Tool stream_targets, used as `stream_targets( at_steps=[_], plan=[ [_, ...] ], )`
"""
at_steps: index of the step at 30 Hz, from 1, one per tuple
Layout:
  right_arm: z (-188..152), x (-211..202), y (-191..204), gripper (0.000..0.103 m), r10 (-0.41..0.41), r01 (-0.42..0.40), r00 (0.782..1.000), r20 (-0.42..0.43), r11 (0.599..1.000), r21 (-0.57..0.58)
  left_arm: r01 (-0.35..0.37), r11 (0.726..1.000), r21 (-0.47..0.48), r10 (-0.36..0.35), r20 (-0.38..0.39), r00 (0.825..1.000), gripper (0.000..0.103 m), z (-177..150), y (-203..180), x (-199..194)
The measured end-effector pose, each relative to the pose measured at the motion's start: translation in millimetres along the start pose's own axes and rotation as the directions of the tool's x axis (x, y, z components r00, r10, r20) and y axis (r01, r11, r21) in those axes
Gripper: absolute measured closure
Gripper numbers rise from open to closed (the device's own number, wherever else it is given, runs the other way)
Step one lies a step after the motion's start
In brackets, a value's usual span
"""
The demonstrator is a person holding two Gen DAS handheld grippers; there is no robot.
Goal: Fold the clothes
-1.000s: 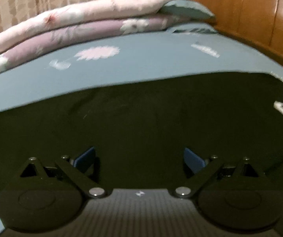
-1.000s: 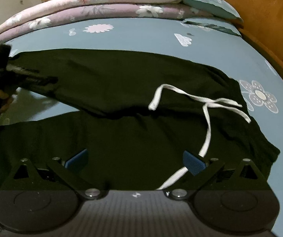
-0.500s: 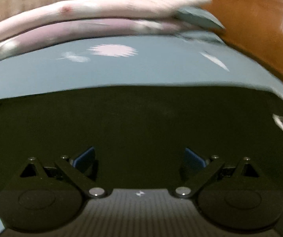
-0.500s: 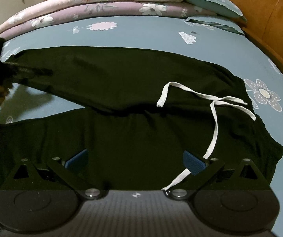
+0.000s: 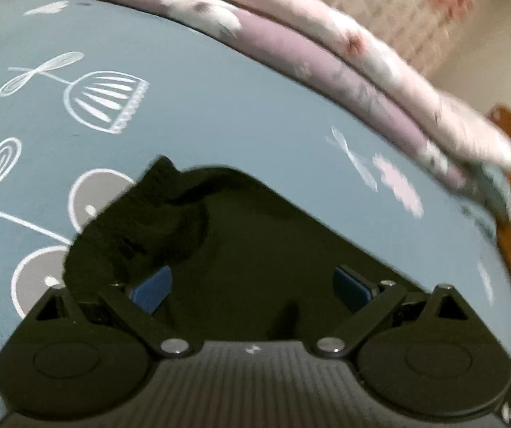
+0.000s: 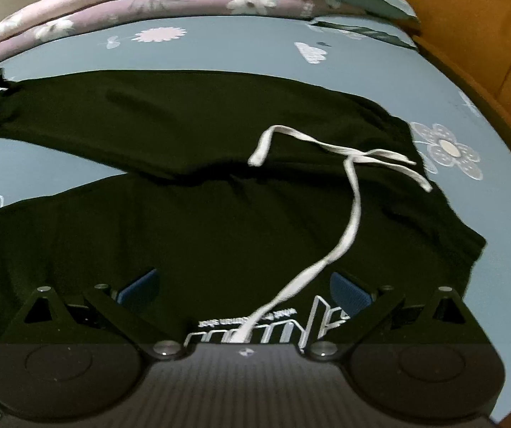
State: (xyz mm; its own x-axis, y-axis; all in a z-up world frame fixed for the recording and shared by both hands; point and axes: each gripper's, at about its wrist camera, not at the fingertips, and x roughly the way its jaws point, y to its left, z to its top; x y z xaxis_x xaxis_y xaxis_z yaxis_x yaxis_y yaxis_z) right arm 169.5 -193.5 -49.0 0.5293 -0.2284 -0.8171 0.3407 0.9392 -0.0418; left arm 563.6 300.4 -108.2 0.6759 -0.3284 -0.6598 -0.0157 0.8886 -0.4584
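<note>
A bed (image 6: 241, 50) covered in a blue flower-printed sheet fills both views, with folded pink and purple quilts (image 6: 120, 10) stacked at the far edge and a wooden headboard (image 6: 476, 25) at the right. On the sheet a pair of black trousers (image 6: 191, 214) is laid out with its long axis running left to right: the waistband lies at the right, and the two legs stretch away to the left, splayed apart with a wedge of sheet between them. A white drawstring (image 6: 351, 192) trails from the waist toward the near edge.

The right gripper (image 6: 243, 290) is held just above the near waist area, its blue pads spread wide with nothing between them; a white printed logo (image 6: 273, 331) is partly cut off by the gripper body. The left gripper (image 5: 252, 285) is likewise spread, poised over the crumpled cuff (image 5: 141, 228) of the far trouser leg, which lies ahead and slightly to its left. The left gripper is therefore the nearer one to that cuff.

The left-wrist view is blurred, so whether the pads already touch cloth cannot be settled; contact seems possible. The near leg's end is cut off at the left of the right-wrist view.
</note>
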Motion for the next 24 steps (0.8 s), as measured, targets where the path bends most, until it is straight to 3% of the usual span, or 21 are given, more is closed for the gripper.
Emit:
stream_targets(
  at_steps=[3,4,7,15,18,20,21,24],
  plan=[
    [2,-1,-5,0.0,-0.021,0.021,1.0,0.002,0.999,0.028,-0.125,0.992,-0.018,0.125,0.04,0.991,0.007,11,4,-3],
    [2,-1,-7,0.0,-0.025,0.025,1.0,0.0,0.999,0.035,-0.135,0.99,-0.031,0.137,0.044,0.99,0.007,12,4,-4],
    [5,1,-5,0.0,-0.02,0.02,1.0,-0.002,0.999,0.046,-0.101,0.994,-0.044,0.103,0.046,0.994,0.007,12,3,-10],
    [14,5,8,0.0,0.004,-0.004,1.0,0.0,1.0,0.027,-0.032,0.989,0.142,0.031,0.008,0.999,0.007,-12,-34,-16],
    [14,7,6,0.0,0.001,-0.001,1.0,-0.001,0.999,0.036,-0.149,0.963,0.226,0.164,-0.047,0.985,0.007,-21,-43,-3],
    [12,5,0,0.0,0.005,-0.006,1.0,0.005,0.999,0.051,-0.258,0.934,0.249,0.282,-0.064,0.957,0.01,-23,-47,2],
    [11,4,-3,0.0,0.005,-0.006,1.0,0.01,0.998,0.058,-0.284,0.925,0.254,0.308,-0.061,0.949,0.01,-24,-50,1],
    [4,1,-15,0.0,0.002,-0.003,1.0,0.013,0.996,0.094,-0.222,0.93,0.294,0.239,-0.023,0.971,0.01,-28,-76,-18]
  ],
)
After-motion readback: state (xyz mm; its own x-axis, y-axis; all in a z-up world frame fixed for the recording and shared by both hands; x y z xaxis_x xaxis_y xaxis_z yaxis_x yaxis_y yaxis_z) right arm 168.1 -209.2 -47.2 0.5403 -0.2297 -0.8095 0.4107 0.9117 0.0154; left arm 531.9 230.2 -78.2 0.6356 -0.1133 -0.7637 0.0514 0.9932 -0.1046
